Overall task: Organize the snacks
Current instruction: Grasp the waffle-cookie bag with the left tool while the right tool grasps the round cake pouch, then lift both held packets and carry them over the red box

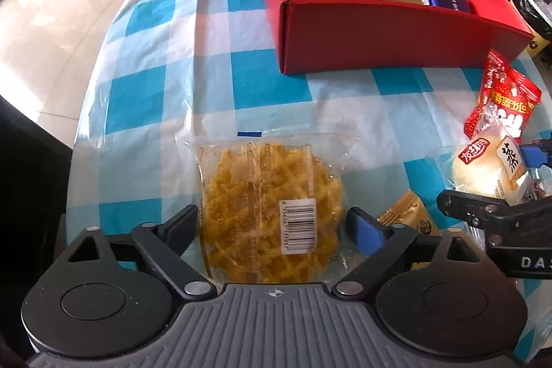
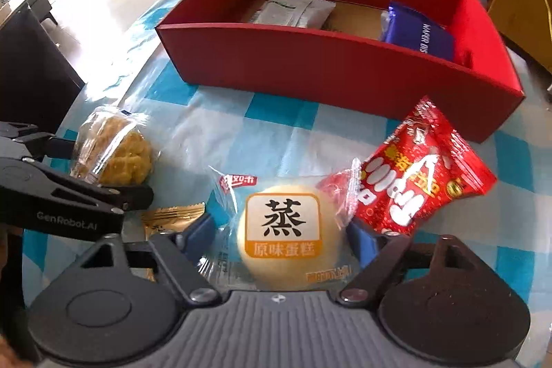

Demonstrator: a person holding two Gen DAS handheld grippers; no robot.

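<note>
A red box (image 1: 379,37) (image 2: 310,68) stands at the back of the checked table and holds a white packet (image 2: 293,9) and a blue packet (image 2: 419,35). My left gripper (image 1: 272,223) is open, its fingers either side of a clear pack of yellow noodle snack (image 1: 269,206), which lies on the cloth. My right gripper (image 2: 279,237) is open around a wrapped steamed cake (image 2: 286,237) lying on the table. I cannot tell whether the pads touch the packs. The noodle pack also shows in the right wrist view (image 2: 114,150).
A red snack bag (image 2: 417,185) (image 1: 500,99) lies right of the cake. A small gold packet (image 2: 172,216) (image 1: 407,212) lies between the two grippers. The table's left edge (image 1: 89,112) drops to a tiled floor.
</note>
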